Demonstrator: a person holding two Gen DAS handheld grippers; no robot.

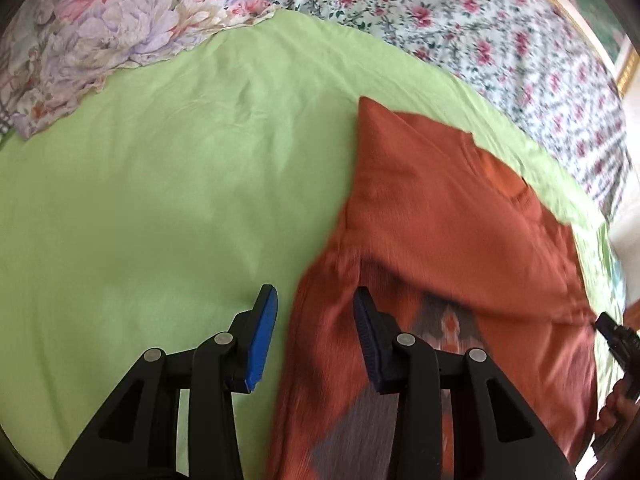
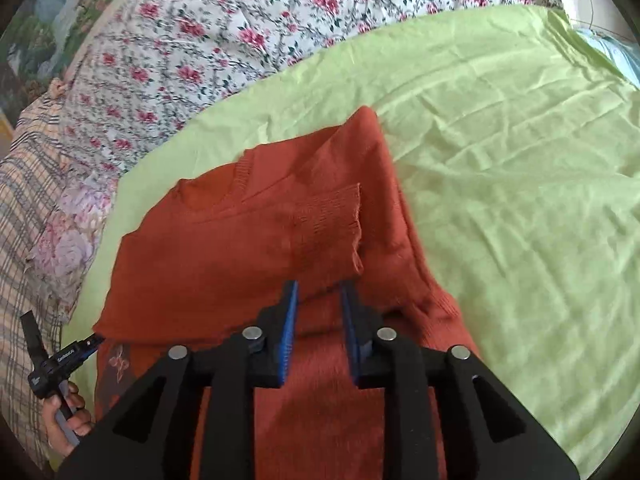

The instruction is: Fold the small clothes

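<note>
A rust-orange knit sweater (image 1: 448,232) lies partly folded on a light green sheet (image 1: 160,200). In the right wrist view the sweater (image 2: 248,248) has a sleeve with a ribbed cuff (image 2: 332,212) laid across its chest. My left gripper (image 1: 316,300) is open above the sweater's left edge, one finger over the sheet, one over the sweater. My right gripper (image 2: 318,292) is open, jaws a little apart, just above the sweater's middle near the cuff. It holds nothing. The other gripper shows at the left edge of the right wrist view (image 2: 60,360).
The green sheet (image 2: 520,200) covers a bed. A floral quilt (image 1: 480,32) lies along the far side, a pale flowered cloth (image 1: 100,32) at the far left. A plaid fabric (image 2: 24,208) lies at the left. A framed picture (image 2: 52,12) is behind.
</note>
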